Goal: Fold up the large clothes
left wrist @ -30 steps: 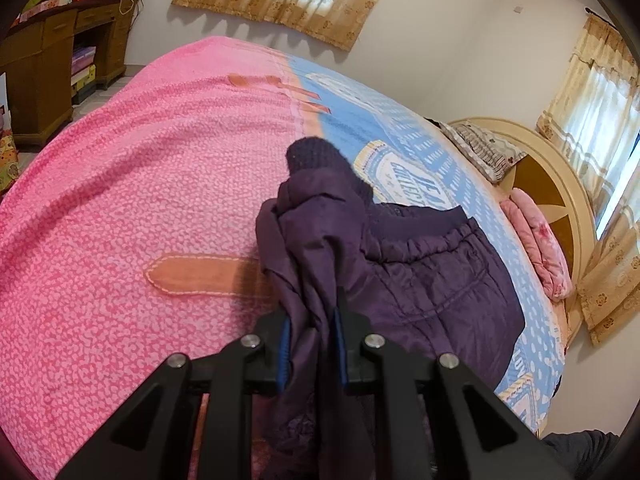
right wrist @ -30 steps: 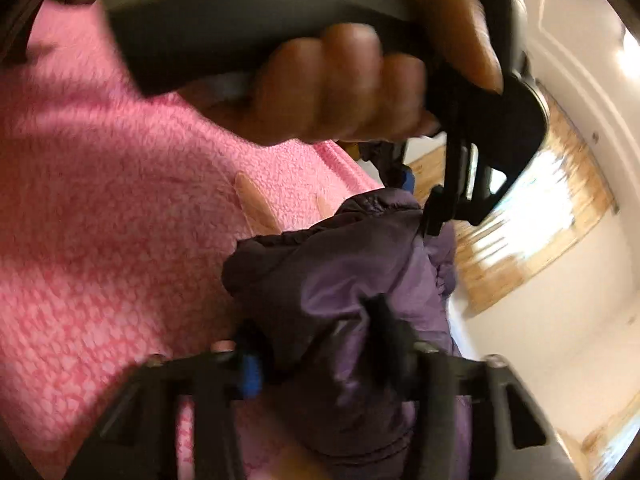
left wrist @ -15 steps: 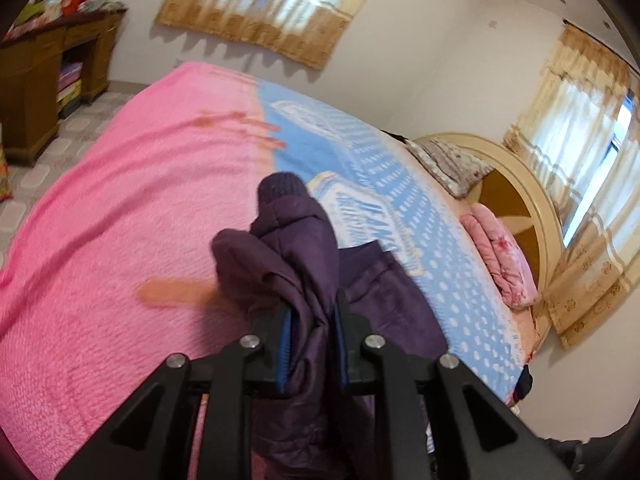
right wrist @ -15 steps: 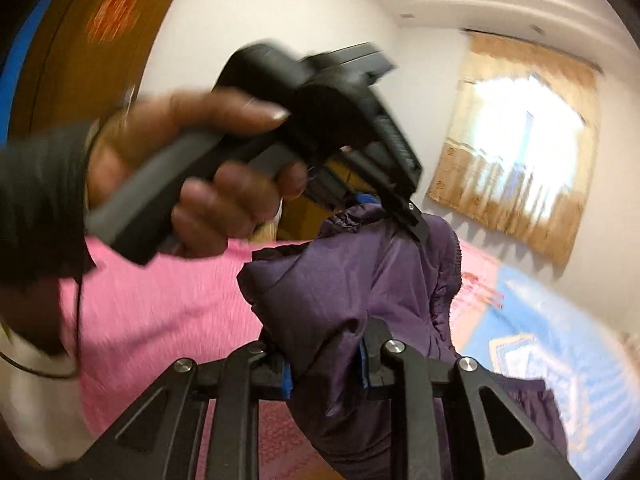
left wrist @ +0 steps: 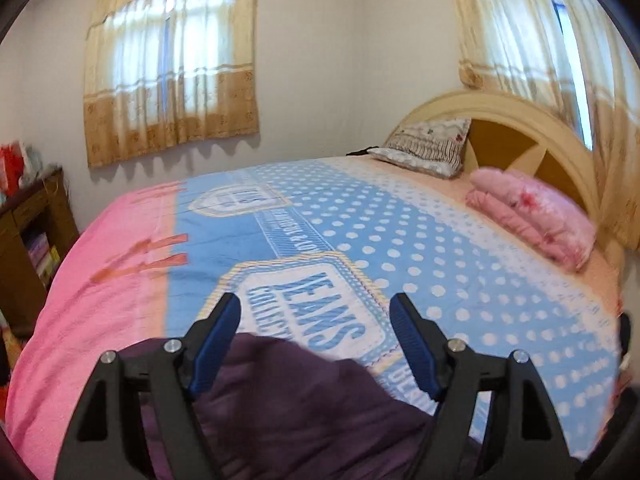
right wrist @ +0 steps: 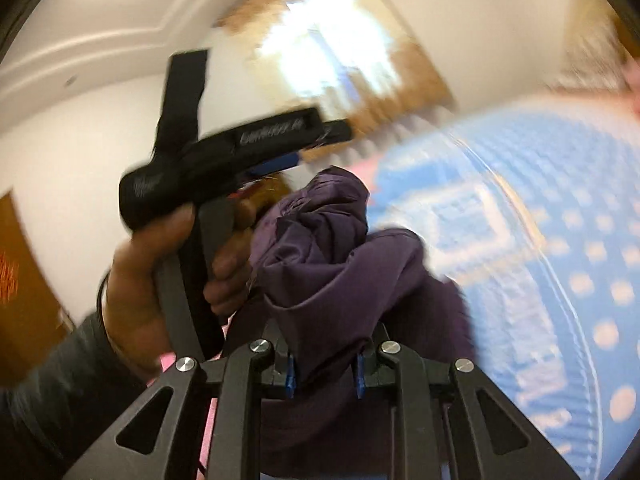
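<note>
A dark purple padded jacket point(left wrist: 288, 404) lies on the bed point(left wrist: 400, 248) below my left gripper point(left wrist: 316, 312). The left gripper's jaws stand wide open and empty above the jacket. In the right wrist view my right gripper point(right wrist: 325, 368) is shut on a bunched fold of the jacket point(right wrist: 344, 264) and holds it up. The left gripper's handle point(right wrist: 224, 168), held in a hand, shows to the left of that fold.
The bed cover is pink on the left and blue with white dots on the right. A patterned pillow point(left wrist: 424, 146) and a folded pink quilt point(left wrist: 532, 216) lie by the rounded headboard point(left wrist: 520, 128). A wooden desk point(left wrist: 28, 236) stands at the left.
My left gripper has opened and let go of the jacket, which now lies below it. The right gripper keeps its hold and has swung toward the blue side of the bed.
</note>
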A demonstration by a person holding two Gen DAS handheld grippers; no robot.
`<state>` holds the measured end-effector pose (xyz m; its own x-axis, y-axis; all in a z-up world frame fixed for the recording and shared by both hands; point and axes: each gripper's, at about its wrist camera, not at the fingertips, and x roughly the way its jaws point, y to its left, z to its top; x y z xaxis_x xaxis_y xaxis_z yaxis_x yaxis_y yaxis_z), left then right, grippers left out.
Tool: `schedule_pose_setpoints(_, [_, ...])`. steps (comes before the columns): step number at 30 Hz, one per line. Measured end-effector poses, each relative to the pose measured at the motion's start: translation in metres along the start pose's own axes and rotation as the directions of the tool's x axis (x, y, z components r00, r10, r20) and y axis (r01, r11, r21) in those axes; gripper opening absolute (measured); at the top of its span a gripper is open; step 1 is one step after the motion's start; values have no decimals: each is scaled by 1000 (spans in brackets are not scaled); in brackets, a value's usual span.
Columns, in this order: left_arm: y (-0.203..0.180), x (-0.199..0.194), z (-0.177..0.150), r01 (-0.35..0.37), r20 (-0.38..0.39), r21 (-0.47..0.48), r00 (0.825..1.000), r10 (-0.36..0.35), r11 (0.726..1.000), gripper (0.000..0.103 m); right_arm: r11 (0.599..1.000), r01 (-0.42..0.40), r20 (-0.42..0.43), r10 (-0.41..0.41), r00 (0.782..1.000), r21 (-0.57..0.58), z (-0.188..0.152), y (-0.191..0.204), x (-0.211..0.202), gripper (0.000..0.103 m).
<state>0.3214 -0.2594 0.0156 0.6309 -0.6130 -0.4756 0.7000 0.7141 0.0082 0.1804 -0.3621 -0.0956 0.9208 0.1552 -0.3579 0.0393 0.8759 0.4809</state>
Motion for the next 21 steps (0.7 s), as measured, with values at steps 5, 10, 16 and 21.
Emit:
schedule_pose_setpoints(5, [2, 52, -23, 74, -59, -115, 995, -82, 991, 80, 996, 38, -58, -33, 998, 81, -13, -44, -18, 25])
schedule_pose_setpoints(10, [36, 84, -54, 156, -154, -366, 962, -225, 917, 78, 995, 79, -40, -77, 996, 67, 1, -68, -29, 53])
schedule_pose_setpoints(16, [26, 82, -59, 162, -171, -362, 957, -236, 918, 79, 998, 58, -50, -57, 997, 12, 36, -59, -26, 60])
schedule_pose_setpoints(21, [20, 85, -58, 131, -182, -323, 963, -198, 937, 79, 1000, 25, -64, -24, 998, 8, 74, -49, -24, 77])
